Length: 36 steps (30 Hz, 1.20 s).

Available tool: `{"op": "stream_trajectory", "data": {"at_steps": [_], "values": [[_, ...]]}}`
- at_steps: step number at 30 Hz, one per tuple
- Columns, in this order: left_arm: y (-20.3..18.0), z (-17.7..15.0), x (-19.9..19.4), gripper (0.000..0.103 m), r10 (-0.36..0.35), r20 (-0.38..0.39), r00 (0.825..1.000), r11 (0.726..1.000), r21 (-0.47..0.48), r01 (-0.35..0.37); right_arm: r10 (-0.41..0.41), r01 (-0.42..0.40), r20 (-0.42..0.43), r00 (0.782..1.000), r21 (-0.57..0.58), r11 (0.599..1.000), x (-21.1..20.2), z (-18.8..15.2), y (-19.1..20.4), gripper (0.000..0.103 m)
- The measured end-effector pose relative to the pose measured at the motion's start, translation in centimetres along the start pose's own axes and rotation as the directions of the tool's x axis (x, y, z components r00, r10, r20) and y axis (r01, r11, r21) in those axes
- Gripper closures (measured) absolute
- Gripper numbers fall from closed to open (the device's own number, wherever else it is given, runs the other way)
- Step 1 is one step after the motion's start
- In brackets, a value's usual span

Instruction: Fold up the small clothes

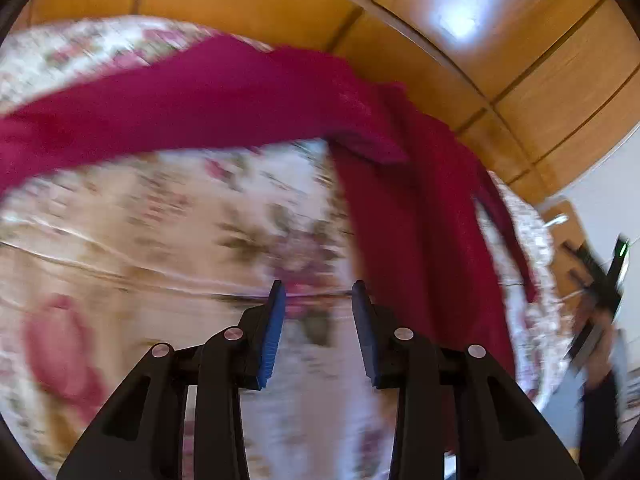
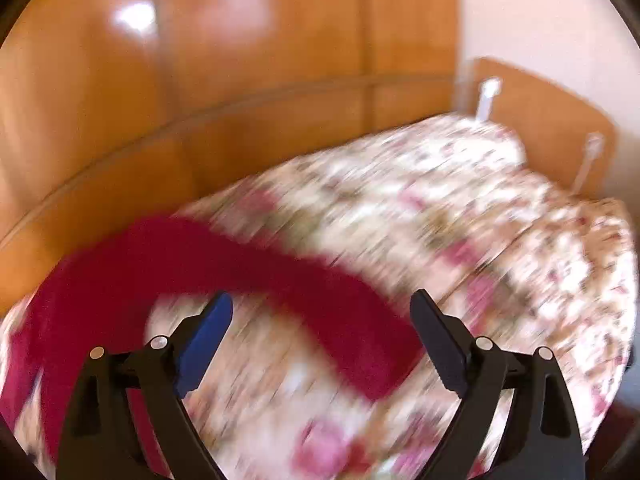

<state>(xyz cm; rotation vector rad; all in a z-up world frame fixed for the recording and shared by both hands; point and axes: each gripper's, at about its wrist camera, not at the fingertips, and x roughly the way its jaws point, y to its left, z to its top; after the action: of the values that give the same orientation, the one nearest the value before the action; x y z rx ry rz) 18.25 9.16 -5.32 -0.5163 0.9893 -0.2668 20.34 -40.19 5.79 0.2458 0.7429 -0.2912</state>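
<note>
A crimson garment (image 1: pixel 200 100) lies spread on a floral bedspread (image 1: pixel 160 220). It runs in a band from the left across the far side, and a second part hangs down on the right. My left gripper (image 1: pixel 319 292) hovers above the bedspread, just left of that hanging part. Its blue pads stand a little apart with nothing between them. In the right wrist view the same garment (image 2: pixel 180 256) curves as a red band over the bedspread (image 2: pixel 440 200). My right gripper (image 2: pixel 322 300) is wide open above it and holds nothing. Both views are motion-blurred.
A glossy wooden wardrobe (image 1: pixel 440 40) stands close behind the bed, also seen as the wardrobe (image 2: pixel 200 80). A wooden headboard (image 2: pixel 540 120) and a pale wall close off the right. A hand holding a black tool (image 1: pixel 596 280) shows at the left wrist view's right edge.
</note>
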Motion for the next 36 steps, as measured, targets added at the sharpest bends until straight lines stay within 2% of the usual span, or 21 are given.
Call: {"op": "stream_trajectory", "data": {"at_steps": [2, 4, 6, 7, 8, 9, 10, 11, 12, 13, 14, 15, 16, 18, 22, 25, 27, 29, 31, 33, 36], "values": [[-0.6, 0.2, 1.2, 0.07, -0.047, -0.019, 0.999, 0.999, -0.017, 0.046, 0.127, -0.132, -0.094, 0.987, -0.052, 0.99, -0.6, -3.3, 1.3, 0.022], [-1.4, 0.2, 2.2, 0.07, -0.093, -0.037, 0.995, 0.995, -0.028, 0.092, 0.225, -0.244, -0.205, 0.952, -0.07, 0.967, -0.9, -6.9, 2.6, 0.029], [-2.4, -0.5, 3.1, 0.07, -0.108, -0.047, 0.993, 0.994, -0.03, 0.107, 0.298, -0.328, -0.304, 0.905, -0.051, 0.943, -0.9, -10.0, 3.9, 0.038], [-2.6, -0.7, 3.4, 0.07, -0.114, -0.052, 0.992, 0.993, -0.03, 0.112, 0.356, -0.388, -0.358, 0.863, -0.017, 0.922, -0.9, -11.7, 4.6, 0.038], [-3.1, -0.9, 3.8, 0.07, -0.117, -0.057, 0.992, 0.993, -0.026, 0.115, 0.388, -0.42, -0.382, 0.839, 0.001, 0.908, -0.9, -12.6, 5.2, 0.039], [-3.2, -1.0, 4.2, 0.07, -0.111, -0.057, 0.992, 0.994, -0.023, 0.11, 0.412, -0.449, -0.406, 0.816, 0.006, 0.894, -0.9, -13.6, 5.8, 0.042], [-3.2, -1.2, 4.6, 0.07, -0.104, -0.059, 0.993, 0.994, -0.023, 0.103, 0.415, -0.464, -0.423, 0.805, -0.013, 0.886, -0.9, -14.4, 6.6, 0.044], [-3.1, -1.3, 4.8, 0.071, -0.105, -0.063, 0.992, 0.994, -0.027, 0.104, 0.395, -0.465, -0.443, 0.805, -0.057, 0.883, -0.9, -15.3, 7.8, 0.048], [-3.0, -1.3, 4.9, 0.078, -0.113, -0.061, 0.992, 0.993, -0.034, 0.111, 0.37, -0.456, -0.451, 0.813, -0.096, 0.885, -1.0, -15.8, 8.6, 0.052], [-2.9, -1.3, 4.8, 0.088, -0.129, -0.065, 0.99, 0.991, -0.044, 0.126, 0.339, -0.44, -0.443, 0.83, -0.144, 0.887, -1.2, -16.1, 9.4, 0.058], [-2.9, -1.3, 4.5, 0.091, -0.133, -0.061, 0.989, 0.99, -0.047, 0.13, 0.318, -0.435, -0.437, 0.841, -0.198, 0.879, -1.7, -16.1, 10.2, 0.079], [-3.0, -1.3, 4.1, 0.094, -0.137, -0.051, 0.989, 0.99, -0.038, 0.135, 0.319, -0.44, -0.439, 0.84, -0.208, 0.874, -1.9, -15.9, 10.5, 0.096], [-3.3, -1.1, 3.2, 0.094, -0.145, -0.035, 0.989, 0.989, -0.022, 0.144, 0.333, -0.455, -0.438, 0.835, -0.21, 0.865, -2.4, -15.4, 10.8, 0.096], [-3.6, -0.8, 1.9, 0.095, -0.163, -0.008, 0.987, 0.987, -0.007, 0.163, 0.328, -0.448, -0.396, 0.858, -0.264, 0.854, -3.9, -14.6, 11.4, 0.096], [-4.1, 0.3, -3.4, 0.095, -0.18, 0.067, 0.981, 0.983, 0.059, 0.177, 0.372, -0.45, -0.289, 0.882, -0.288, 0.845, -8.6, -11.5, 10.9, 0.096], [-3.8, 0.5, -7.7, 0.096, -0.161, 0.092, 0.983, 0.983, 0.106, 0.151, 0.397, -0.452, -0.231, 0.888, -0.284, 0.846, -11.5, -9.2, 9.0, 0.096], [-3.6, -0.1, -9.6, 0.096, -0.138, 0.084, 0.987, 0.983, 0.136, 0.126, 0.389, -0.448, -0.238, 0.89, -0.293, 0.845, -12.3, -9.5, 8.2, 0.096], [-3.5, -1.4, -10.8, 0.096, -0.094, 0.056, 0.994, 0.983, 0.164, 0.084, 0.337, -0.413, -0.263, 0.904, -0.33, 0.849, -12.2, -10.5, 7.6, 0.096], [-2.8, -3.1, -11.3, 0.096, -0.052, 0.015, 0.999, 0.983, 0.175, 0.049, 0.288, -0.386, -0.304, 0.908, -0.339, 0.858, -11.6, -12.0, 6.5, 0.096], [-1.7, -4.6, -10.5, 0.095, -0.001, -0.016, 1.0, 0.983, 0.181, 0.004, 0.258, -0.372, -0.35, 0.901, -0.314, 0.874, -11.1, -14.0, 5.0, 0.096], [-0.3, -6.9, -7.2, 0.094, 0.05, -0.089, 0.995, 0.99, 0.136, -0.038, 0.207, -0.347, -0.411, 0.888, -0.302, 0.888, -9.5, -17.0, 3.8, 0.096]]}}
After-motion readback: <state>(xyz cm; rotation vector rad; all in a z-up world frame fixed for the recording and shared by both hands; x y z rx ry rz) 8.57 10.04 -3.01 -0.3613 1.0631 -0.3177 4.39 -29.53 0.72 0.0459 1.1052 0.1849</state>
